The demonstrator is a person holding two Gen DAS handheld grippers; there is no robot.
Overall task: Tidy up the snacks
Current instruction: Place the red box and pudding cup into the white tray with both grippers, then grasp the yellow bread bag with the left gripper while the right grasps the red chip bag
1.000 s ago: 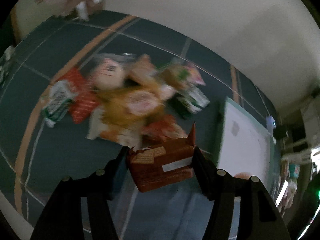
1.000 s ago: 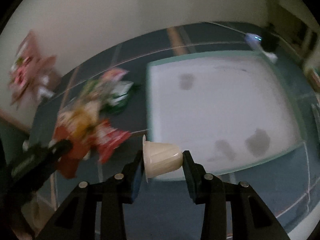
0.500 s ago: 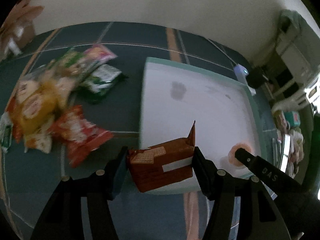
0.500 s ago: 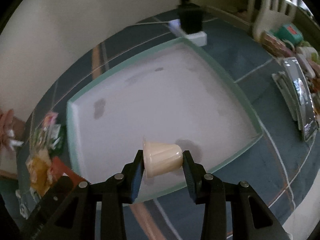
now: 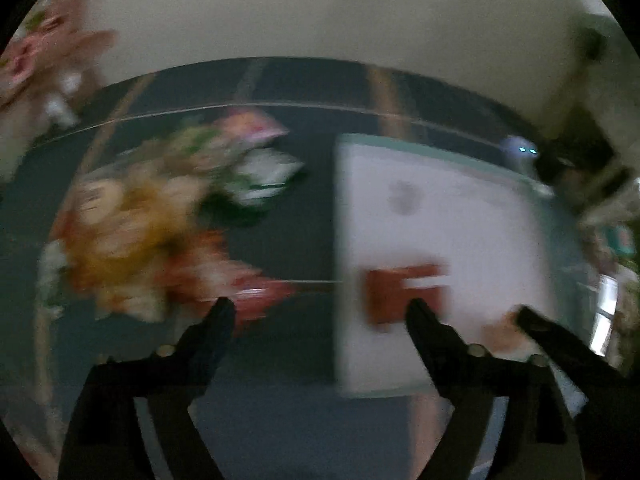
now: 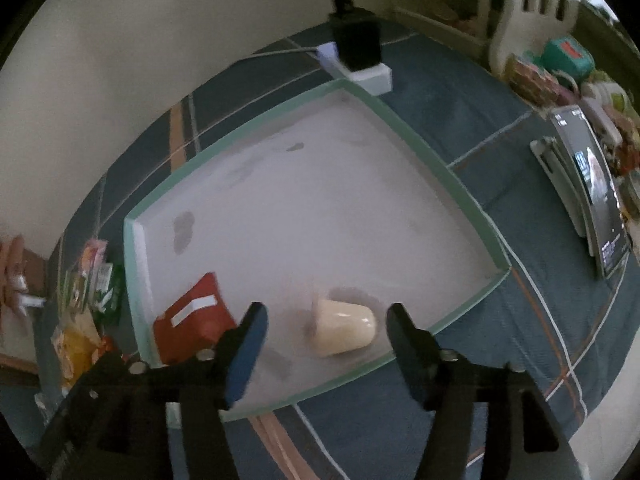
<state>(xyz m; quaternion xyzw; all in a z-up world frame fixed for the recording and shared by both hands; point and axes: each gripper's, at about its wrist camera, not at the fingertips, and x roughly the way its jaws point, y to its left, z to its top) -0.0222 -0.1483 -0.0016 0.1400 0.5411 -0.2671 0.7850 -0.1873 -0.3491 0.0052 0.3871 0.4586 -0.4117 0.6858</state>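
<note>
Nearest, in the right wrist view: right gripper spread and opening further, nothing pressed by the pads — cream plastic pudding cup lying on its side between the fingers, long axis running 9 to 3 o'clock, wide rim toward 9. Just beyond, at 10 o'clock from that cup, red-brown rectangular biscuit packet flat on the floor of the shallow white tray with the mint-green rim.

Left gripper also wide and opening, holding nothing; packet at 1 o'clock of its gap, tray-side, blurred.

Farther, at 9 to 11 o'clock: heap of mixed foil snack bags on the dark blue plaid cloth, nearer the left hand — the next pick, probably.

Count: one cup, one packet, one tray; heap too blurred to number.
</note>
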